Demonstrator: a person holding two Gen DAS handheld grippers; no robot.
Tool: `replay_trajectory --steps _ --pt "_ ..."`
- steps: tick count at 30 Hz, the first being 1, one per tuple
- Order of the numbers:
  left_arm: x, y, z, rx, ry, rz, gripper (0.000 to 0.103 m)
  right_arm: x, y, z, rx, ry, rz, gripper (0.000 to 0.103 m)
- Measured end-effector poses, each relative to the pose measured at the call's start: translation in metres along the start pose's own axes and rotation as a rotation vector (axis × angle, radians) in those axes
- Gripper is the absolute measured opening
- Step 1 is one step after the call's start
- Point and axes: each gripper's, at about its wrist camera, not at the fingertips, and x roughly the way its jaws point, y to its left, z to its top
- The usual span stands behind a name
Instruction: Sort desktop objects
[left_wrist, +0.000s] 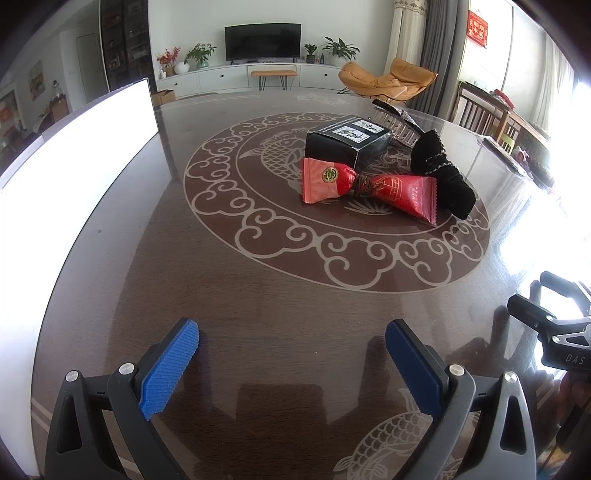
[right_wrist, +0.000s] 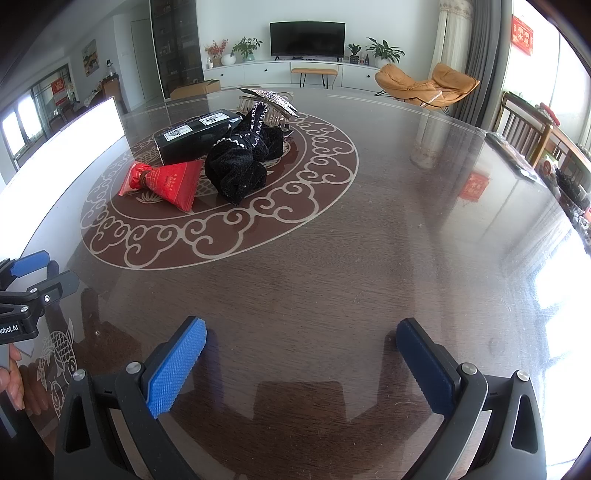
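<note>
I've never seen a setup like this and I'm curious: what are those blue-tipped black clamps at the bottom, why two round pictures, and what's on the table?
Each clamp is a hand-held two-finger gripper that a person carries, one per hand, with a wide-angle camera looking along its fingers. One picture is from the left gripper, the other from the right gripper. Both are open and hold nothing. On the dark patterned table sit a black box, a red wrapped packet, a black fabric piece and a sparkly hair claw, clustered together. A bright white panel stands at the left.
</note>
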Motion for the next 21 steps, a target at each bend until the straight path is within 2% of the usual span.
replay_trajectory --steps 13,21 --pt "0.0033 -0.0021 0.0003 0.006 0.014 0.055 0.103 -0.0002 -0.0001 0.0 0.0 0.0 0.0 0.103" --pt "0.0032 -0.0011 -0.0001 0.005 0.014 0.054 0.103 -0.0002 -0.0002 0.0001 0.0 0.0 0.001 0.103"
